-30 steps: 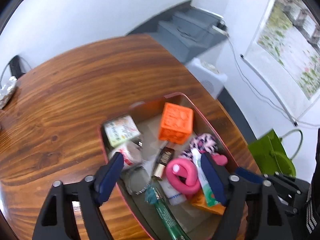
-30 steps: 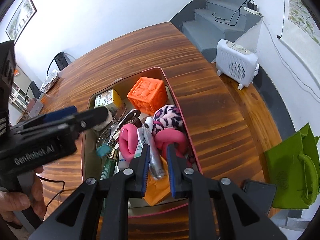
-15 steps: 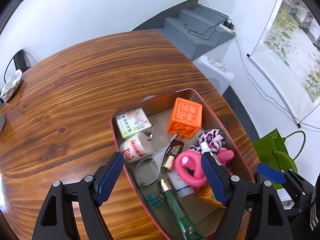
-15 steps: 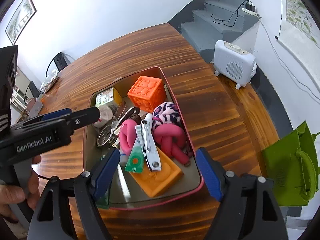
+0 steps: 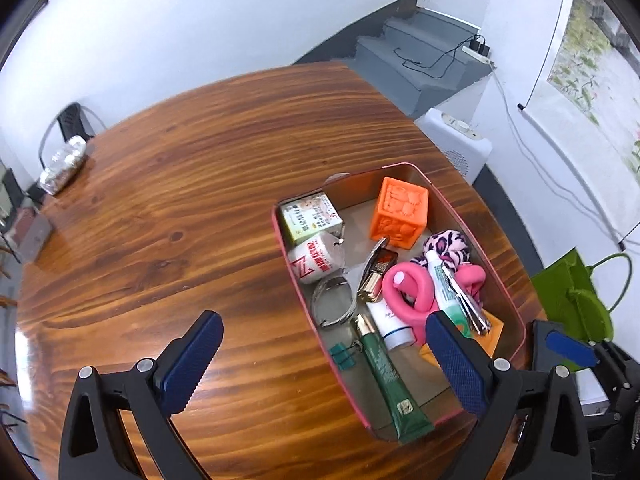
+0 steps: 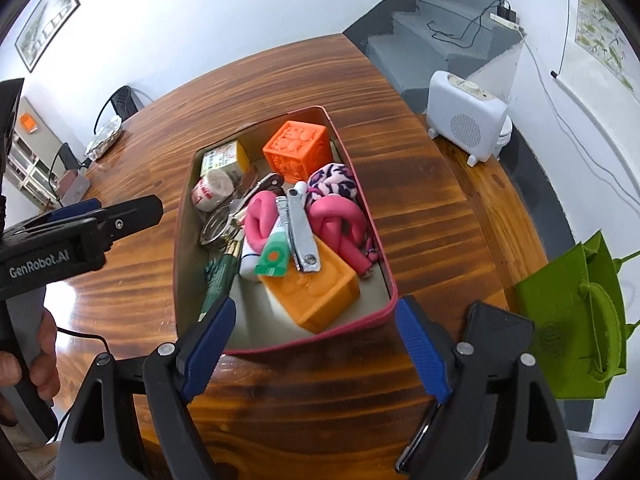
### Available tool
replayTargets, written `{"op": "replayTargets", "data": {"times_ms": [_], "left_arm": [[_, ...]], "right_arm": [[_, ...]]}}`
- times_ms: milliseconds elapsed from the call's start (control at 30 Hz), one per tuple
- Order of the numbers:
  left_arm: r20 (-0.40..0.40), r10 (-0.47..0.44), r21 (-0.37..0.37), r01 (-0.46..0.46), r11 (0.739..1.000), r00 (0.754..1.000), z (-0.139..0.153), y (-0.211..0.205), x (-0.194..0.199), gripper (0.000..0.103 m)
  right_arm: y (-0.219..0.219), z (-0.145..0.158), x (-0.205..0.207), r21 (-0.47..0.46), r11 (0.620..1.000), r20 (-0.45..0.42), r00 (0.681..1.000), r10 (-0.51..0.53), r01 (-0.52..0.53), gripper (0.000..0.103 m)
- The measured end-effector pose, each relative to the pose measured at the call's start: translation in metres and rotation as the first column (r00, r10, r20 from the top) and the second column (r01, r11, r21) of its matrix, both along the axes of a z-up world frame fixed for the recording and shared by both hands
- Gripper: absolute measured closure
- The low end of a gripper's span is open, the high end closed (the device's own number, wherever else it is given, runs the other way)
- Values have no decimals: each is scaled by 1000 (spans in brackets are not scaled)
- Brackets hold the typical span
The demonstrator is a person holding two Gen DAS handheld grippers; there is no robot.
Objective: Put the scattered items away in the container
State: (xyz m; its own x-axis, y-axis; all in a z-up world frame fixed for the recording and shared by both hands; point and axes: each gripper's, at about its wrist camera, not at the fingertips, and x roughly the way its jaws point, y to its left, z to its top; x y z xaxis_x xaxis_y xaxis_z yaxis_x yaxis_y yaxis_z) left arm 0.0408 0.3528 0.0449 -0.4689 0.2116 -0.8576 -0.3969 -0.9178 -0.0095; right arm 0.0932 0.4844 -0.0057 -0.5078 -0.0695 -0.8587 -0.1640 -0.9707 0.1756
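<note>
A red-rimmed tin (image 5: 498,280) (image 6: 320,340) on the wooden table holds an orange cube (image 6: 298,150), a pink knotted toy (image 6: 340,220), a nail clipper (image 6: 302,236), a green tube (image 5: 384,376), an orange block (image 6: 316,292) and several other small items. The clipper lies on top of the pile. My right gripper (image 6: 315,304) hovers over the tin's near edge, its jaws opening, with nothing between them. My left gripper (image 5: 320,320) straddles the tin's left wall from above. Its jaws are also opening and hold nothing.
A foil packet (image 5: 64,164) lies at the table's far left. A white heater (image 6: 466,120), grey stairs and a green bag (image 6: 576,328) stand on the floor to the right. A dark flat object (image 6: 496,332) sits at the table's edge by my right gripper.
My right gripper has opened and left the nail clipper lying in the tin. Both grippers have drawn back from the tin, and the left one has opened wider.
</note>
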Motion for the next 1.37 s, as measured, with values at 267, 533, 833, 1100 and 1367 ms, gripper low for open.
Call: {"op": "replayTargets", "data": {"times_ms": [267,533,833,1100,1367], "left_arm": [[-86,6,-87,-13,996,996,25,6,33,1],[-66,-17,-38,15,999,998,38,8,50,1],[-66,-22,-14,21,1000,998,41,9,58,1],[-65,-45,-32,43,999,997,39,17,60,1],[-57,-73,-37,70,997,996,33,15,62,1]], "right_arm": [[-5,6,19,50,999,-12,1000,10,-10,15],[-12,18,29,78,996,-45,998,39,-35,11],[-18,30,33,105,994,-75,996,51,-43,10],[-13,28,35,105,994,-71,997,28,-20,7],[-15,21,33,98,995,-52,999,15,-10,7]]}}
